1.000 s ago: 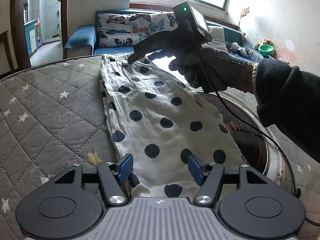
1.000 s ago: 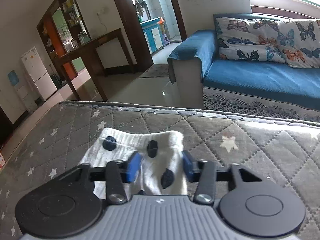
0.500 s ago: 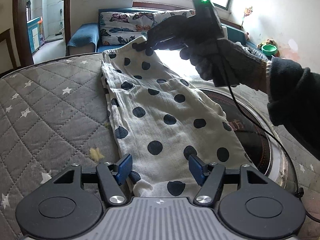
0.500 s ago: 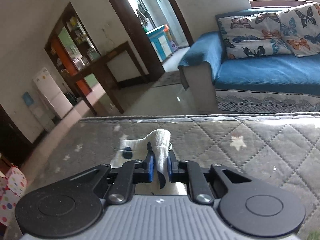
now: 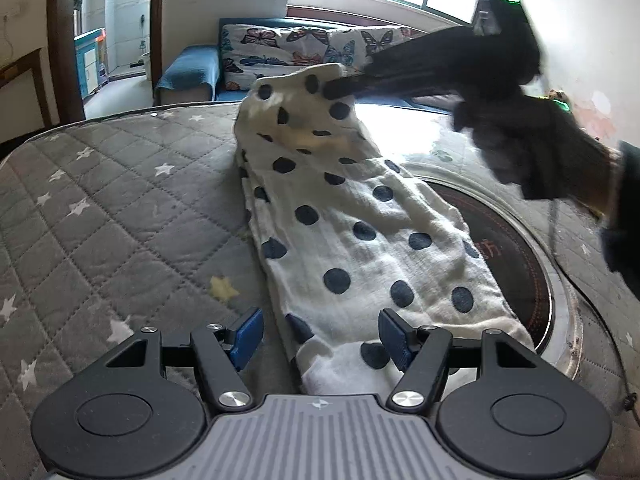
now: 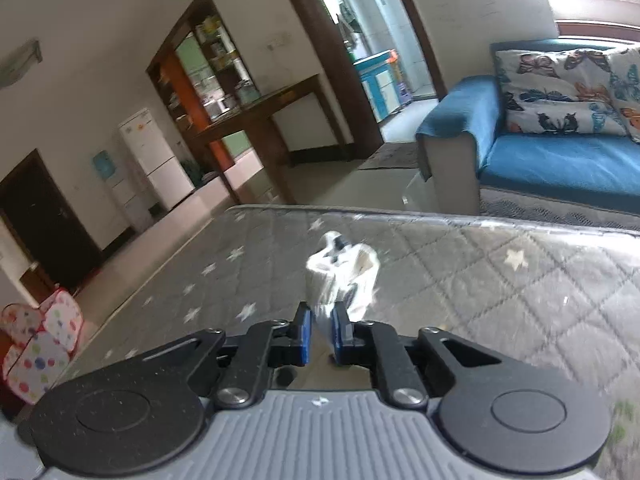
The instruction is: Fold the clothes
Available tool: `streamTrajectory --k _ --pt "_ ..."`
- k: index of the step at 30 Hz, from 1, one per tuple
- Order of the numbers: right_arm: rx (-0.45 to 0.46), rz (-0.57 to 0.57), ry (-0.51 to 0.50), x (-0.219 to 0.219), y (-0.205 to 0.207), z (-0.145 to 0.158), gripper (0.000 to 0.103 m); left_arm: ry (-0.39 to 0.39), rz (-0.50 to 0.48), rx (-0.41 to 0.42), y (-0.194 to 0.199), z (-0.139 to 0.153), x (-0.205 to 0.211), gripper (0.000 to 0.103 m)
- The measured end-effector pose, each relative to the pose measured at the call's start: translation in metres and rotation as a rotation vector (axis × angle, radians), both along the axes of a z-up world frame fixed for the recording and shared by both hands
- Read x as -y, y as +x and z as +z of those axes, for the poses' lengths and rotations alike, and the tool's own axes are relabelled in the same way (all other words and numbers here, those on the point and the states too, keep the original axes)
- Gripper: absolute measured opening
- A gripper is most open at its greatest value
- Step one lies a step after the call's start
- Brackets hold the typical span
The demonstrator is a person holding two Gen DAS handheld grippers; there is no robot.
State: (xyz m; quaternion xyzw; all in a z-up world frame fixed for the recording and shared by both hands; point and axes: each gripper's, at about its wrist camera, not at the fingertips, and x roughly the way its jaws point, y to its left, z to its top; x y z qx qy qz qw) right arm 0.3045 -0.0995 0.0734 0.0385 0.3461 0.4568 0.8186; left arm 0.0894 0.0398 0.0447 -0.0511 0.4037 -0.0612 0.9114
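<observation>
White cotton garment with navy polka dots [image 5: 360, 236] lies lengthwise on the grey quilted star-printed mattress cover [image 5: 100, 208], its right edge draped over a round dark red disc with a metal rim [image 5: 516, 248], most of which the cloth hides. The near end of the garment runs under the left gripper [image 5: 320, 334] and out of sight behind the grey ribbed body, so where the hem ends cannot be told. The left gripper's blue-padded jaws stand wide apart, one on each side of the cloth, and clamp nothing.

At the far end, the right gripper [image 5: 340, 86] holds the garment's edge lifted off the mattress cover, the fabric rising in a loose tent below it. Seen from the left wrist camera it is a dark, motion-blurred shape, and the gloved right hand [image 5: 532, 148] behind it is smeared too, with its sleeve cut off at the picture's border. From the right wrist camera the right gripper [image 6: 320, 334] shows its blue pads drawn close together on a bunched white fold of the garment [image 6: 344, 276]; the fold is blurred, and only one or two dark spots can be made out on it.

Beyond the mattress stands a blue sofa [image 6: 552, 160] with butterfly-print cushions [image 5: 296, 46], partly cropped on the right.
</observation>
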Motion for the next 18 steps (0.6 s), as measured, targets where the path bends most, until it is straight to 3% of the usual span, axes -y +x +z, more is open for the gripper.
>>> streamTrajectory --k 13,15,17,18 --pt "0.089 0.047 -0.138 -0.005 -0.036 -0.008 0.008 0.000 0.011 -0.002 -0.010 -0.001 -0.005 0.069" --pt "0.101 0.032 -0.139 -0.008 -0.033 -0.005 0.013 -0.002 0.014 -0.004 -0.010 -0.002 -0.007 0.070" --pt "0.112 0.013 -0.136 -0.010 -0.029 -0.002 0.030 -0.004 0.015 -0.006 -0.008 -0.002 -0.007 0.070" --pt "0.118 0.003 -0.135 -0.012 -0.027 0.000 0.030 -0.005 0.014 -0.006 -0.008 -0.003 -0.007 0.070"
